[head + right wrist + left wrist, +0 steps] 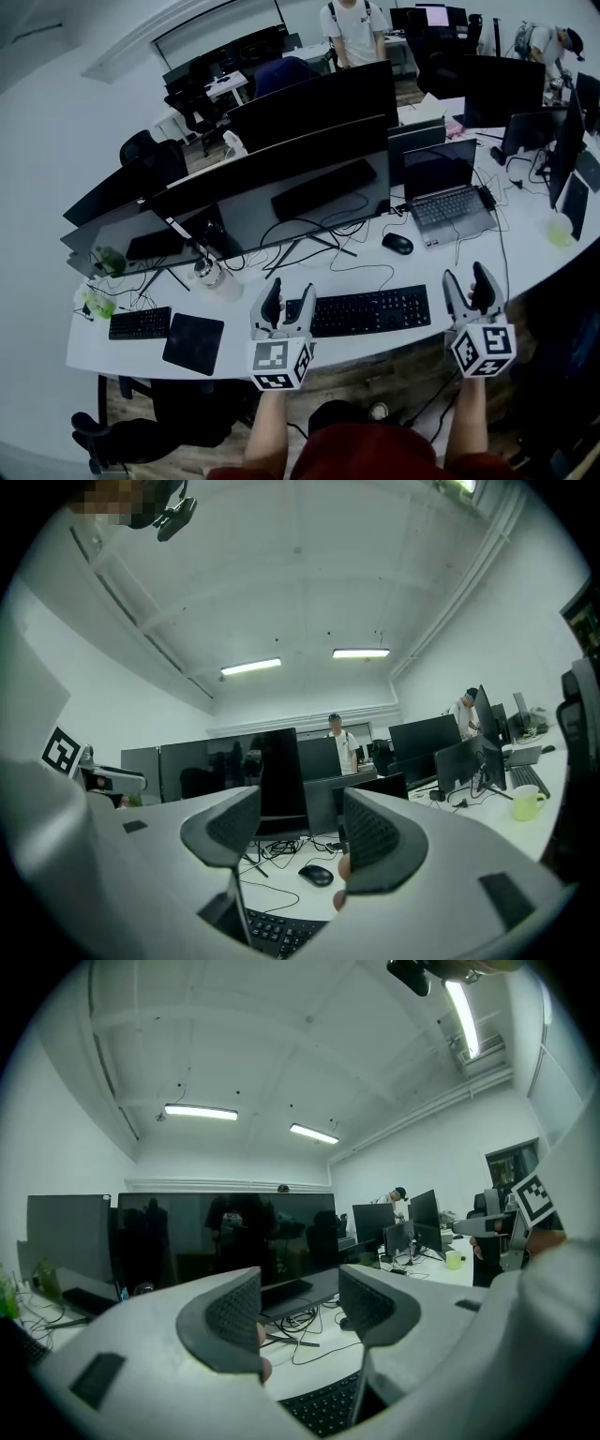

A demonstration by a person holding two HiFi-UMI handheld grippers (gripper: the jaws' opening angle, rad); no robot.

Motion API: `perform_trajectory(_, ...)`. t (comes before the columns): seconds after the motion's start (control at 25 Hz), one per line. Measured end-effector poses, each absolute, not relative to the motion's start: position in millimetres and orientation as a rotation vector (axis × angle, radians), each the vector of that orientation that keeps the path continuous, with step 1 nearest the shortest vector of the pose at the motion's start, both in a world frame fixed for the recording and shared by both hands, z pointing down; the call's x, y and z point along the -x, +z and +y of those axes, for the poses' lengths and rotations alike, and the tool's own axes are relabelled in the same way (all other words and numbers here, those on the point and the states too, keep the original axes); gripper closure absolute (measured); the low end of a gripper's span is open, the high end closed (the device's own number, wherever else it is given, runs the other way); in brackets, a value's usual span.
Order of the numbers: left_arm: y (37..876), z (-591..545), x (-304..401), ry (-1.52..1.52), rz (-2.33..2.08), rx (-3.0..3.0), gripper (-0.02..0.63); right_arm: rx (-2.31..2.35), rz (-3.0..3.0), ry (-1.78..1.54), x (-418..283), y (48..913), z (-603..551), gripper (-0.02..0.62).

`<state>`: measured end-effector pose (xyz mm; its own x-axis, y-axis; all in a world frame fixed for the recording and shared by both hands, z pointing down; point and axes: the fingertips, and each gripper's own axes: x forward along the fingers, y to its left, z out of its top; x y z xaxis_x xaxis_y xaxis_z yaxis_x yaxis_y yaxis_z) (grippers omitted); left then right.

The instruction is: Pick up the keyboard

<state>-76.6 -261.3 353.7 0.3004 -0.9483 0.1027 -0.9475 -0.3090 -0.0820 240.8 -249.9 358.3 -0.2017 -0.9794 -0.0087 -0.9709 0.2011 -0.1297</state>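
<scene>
A black full-size keyboard (366,311) lies on the white desk (234,347) near its front edge, below the wide monitor. My left gripper (289,300) hovers at the keyboard's left end, jaws open and empty. My right gripper (469,283) is just past the keyboard's right end, also open and empty. In the left gripper view the left gripper (300,1312) looks level across the desk, with the keyboard's keys (323,1408) showing low between its jaws. In the right gripper view the right gripper (302,829) has a corner of the keyboard (272,933) under its left jaw.
A black mouse (397,243) and an open laptop (450,202) sit behind the keyboard to the right. The wide monitor (281,187) and loose cables stand behind it. A smaller keyboard (140,322) and a black pad (193,343) lie at the left. People (354,28) stand far back.
</scene>
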Motion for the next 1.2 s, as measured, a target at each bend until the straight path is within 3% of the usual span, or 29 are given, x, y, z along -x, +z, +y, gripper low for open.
perform_trajectory(0.72, 443.8, -307.9, 115.2, -0.420, 1.985, 2.604, 0.365, 1.947, 2.549, -0.355, -215.3, 441.8, -312.5, 0.301)
perform_trajectory(1.2, 558.1, -306.8, 149.6, -0.706, 2.109, 2.749, 0.365, 1.962, 2.734, -0.767, -186.7, 558.8, -321.8, 0.276)
